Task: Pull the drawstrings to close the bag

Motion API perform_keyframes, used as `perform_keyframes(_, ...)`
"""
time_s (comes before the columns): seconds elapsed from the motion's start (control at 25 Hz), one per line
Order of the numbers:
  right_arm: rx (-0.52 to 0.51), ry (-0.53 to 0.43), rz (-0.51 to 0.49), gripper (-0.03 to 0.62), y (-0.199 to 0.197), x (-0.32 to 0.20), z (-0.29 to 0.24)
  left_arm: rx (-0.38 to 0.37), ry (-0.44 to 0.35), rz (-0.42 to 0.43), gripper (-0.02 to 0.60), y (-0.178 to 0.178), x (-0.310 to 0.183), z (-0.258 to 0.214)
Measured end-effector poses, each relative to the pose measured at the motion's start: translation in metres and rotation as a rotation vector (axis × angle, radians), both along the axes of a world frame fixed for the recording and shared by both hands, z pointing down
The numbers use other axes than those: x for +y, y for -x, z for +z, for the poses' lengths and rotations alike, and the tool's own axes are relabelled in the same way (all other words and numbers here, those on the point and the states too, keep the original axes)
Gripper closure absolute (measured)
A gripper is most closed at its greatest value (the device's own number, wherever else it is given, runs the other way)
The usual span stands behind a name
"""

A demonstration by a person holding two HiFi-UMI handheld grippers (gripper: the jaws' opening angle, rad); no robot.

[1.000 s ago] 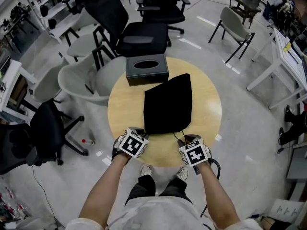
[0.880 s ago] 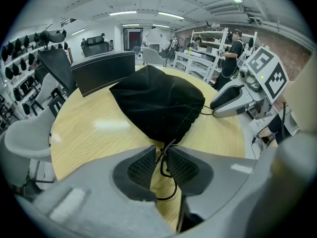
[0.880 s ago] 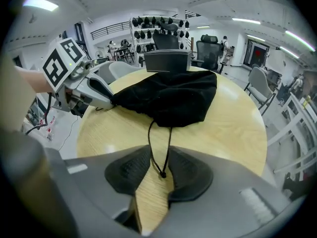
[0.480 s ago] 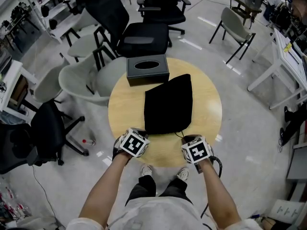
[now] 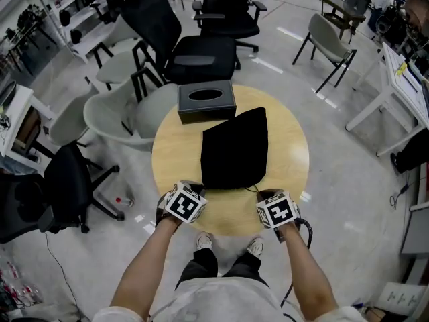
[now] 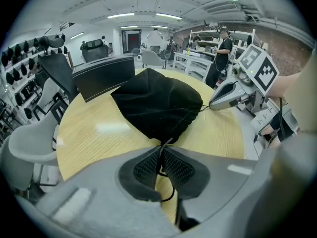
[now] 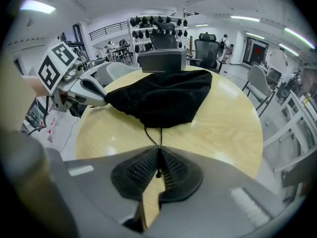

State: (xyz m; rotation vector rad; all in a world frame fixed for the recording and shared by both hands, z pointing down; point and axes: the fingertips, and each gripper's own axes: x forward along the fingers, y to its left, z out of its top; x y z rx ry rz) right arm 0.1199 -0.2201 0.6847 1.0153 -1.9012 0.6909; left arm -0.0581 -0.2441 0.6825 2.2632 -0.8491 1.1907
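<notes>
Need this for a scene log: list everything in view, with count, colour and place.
round table: 1, light wood, centre of the head view
drawstring bag: 1, black, lying flat mid-table
drawstrings: 2, black, one running from each near corner of the bag into a gripper
tissue box: 1, dark grey, far edge of the table, behind the bag
chairs: several, black and grey, on the floor beyond and left of the table
left gripper: 1, grey with a marker cube, near table edge; jaws have just been closing, now shut on a drawstring
right gripper: 1, same build, near table edge; likewise just closed on the other drawstring
forearms: 2, bare, bottom of the head view
</notes>
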Motion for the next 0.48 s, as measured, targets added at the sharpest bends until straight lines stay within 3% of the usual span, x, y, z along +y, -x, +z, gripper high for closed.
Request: perform_keyframes(0.48, 0.017, -0.157, 0.021, 0.588, -0.021, -0.040, -0.048, -0.003, -0.126, -0.039, 0.572, 0.007, -0.026, -0.047)
